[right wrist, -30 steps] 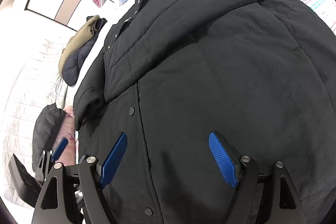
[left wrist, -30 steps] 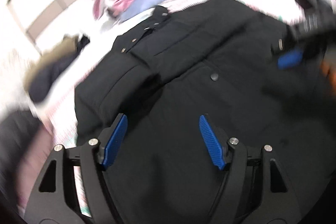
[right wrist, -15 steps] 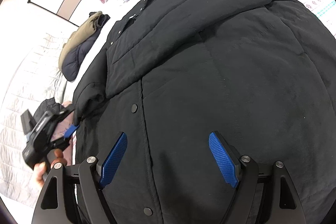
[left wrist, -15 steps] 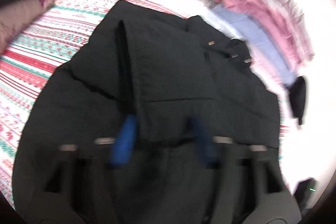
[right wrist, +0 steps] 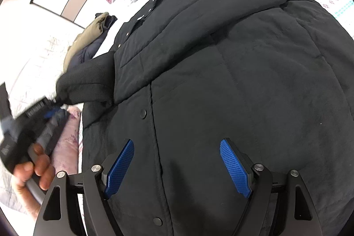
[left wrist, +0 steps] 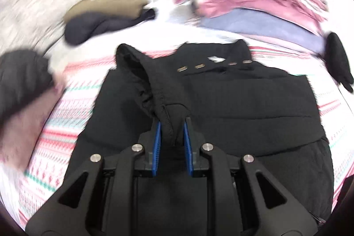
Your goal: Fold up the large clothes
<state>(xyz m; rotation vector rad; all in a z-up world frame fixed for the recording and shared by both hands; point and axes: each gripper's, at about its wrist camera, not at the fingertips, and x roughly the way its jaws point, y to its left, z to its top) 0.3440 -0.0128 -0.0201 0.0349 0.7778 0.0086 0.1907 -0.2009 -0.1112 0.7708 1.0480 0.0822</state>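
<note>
Slippage is my main worry here. The left gripper (left wrist: 170, 125) has its jaws clamped on just the cuff end of the sleeve (left wrist: 141, 81) of the black jacket (left wrist: 243, 114), and that cuff looks like thick, puffy fabric bunched between the blue pads. If the sleeve gets dragged across the body too fast, I reckon the cuff could pop out of the pinch, or the pull could haul the whole jacket sideways and undo the neat lay of the other side. The left view is also blurry, so the exact bite on the cuff is hard to judge.

The right gripper (right wrist: 177, 165) has its jaws spread wide, gripping nothing, and hovers over the lower front of the jacket near the snap placket (right wrist: 143, 113). If it isn't pinning the body down when the sleeve comes over, the coat may shift, I think.

As for the jacket itself: big, black, quilted, lying flat with its front up on a patterned bedspread (left wrist: 66, 125), collar (left wrist: 221, 54) pointing toward a pile of pink and blue bedding (left wrist: 254, 10). Snaps run down the front. One sleeve already seems folded across the chest. An olive and navy garment (left wrist: 104, 12) lies well apart from it, further up the bed.
</note>
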